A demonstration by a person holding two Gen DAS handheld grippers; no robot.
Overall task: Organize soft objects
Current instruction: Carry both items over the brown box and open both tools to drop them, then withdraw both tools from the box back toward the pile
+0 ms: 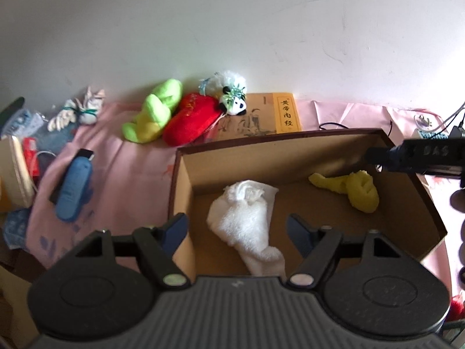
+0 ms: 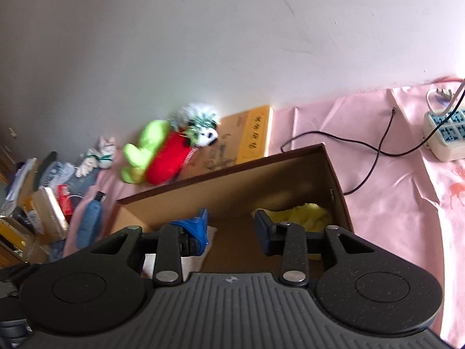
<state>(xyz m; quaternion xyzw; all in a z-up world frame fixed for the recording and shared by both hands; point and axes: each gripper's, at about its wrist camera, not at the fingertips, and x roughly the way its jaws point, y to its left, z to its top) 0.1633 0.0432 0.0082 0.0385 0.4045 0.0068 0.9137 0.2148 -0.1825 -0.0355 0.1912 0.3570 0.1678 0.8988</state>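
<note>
Left wrist view: the left gripper [image 1: 237,228] hangs with jaws wide and empty over a cardboard box [image 1: 430,203] — white towel [image 1: 247,218] near its front, yellow cloth [image 1: 359,189] toward its back right corner. Right gripper [image 2: 231,229] stands partly open, empty. Beyond — green plush [image 1: 154,113] and red plush [image 1: 193,117] at the pink cloth's [image 1: 130,168] far edge.

We see a plain white wall [image 1: 232,29] at the far side, faintly scuffed and marked. A pink cloth [image 2: 392,174] printed with deer, creased in places, covers the surface below it. At far right a power strip [image 2: 444,133] lies on the cloth, a black cable [image 2: 375,151] trailing left. Daylight is soft and even.
</note>
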